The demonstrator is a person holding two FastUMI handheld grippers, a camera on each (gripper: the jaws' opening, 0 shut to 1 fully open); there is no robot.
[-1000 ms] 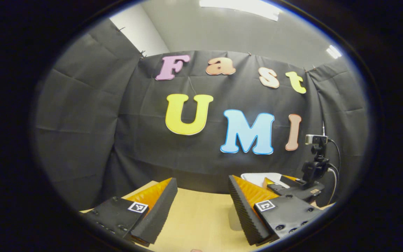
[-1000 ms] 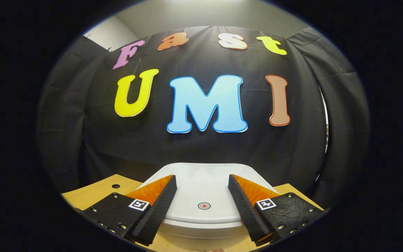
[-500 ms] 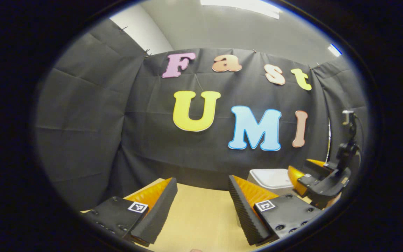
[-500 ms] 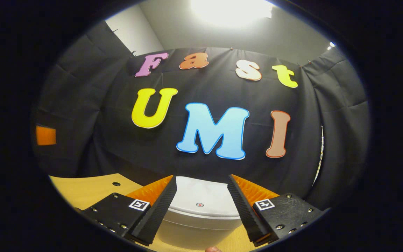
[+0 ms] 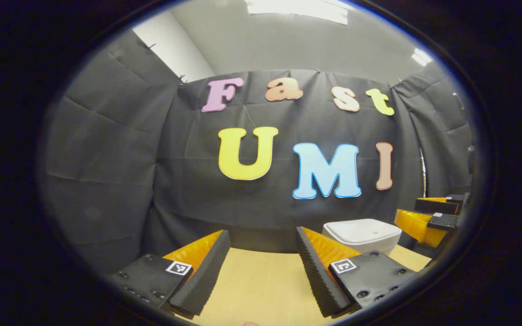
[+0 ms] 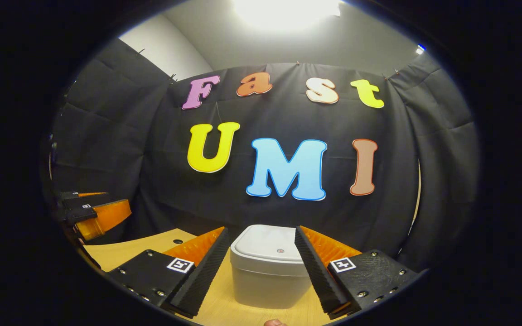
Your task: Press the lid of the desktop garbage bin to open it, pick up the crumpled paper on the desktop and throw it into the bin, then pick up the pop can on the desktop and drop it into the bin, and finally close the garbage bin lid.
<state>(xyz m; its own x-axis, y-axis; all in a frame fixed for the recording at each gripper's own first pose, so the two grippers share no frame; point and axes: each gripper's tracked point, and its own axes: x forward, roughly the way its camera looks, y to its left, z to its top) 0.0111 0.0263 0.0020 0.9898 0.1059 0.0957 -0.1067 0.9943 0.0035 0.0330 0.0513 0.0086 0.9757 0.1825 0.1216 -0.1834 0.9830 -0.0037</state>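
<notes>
Garbage bin on the table — before the cloth wall, lid down.

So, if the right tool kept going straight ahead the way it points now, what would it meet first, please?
Most likely the white garbage bin, lid shut, straight ahead between the open right tool's fingers; the gap is hard to judge.

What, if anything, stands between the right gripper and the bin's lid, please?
Nothing visible does. The right gripper is open, and the garbage bin with its closed lid sits straight ahead on the bare desktop.
</notes>
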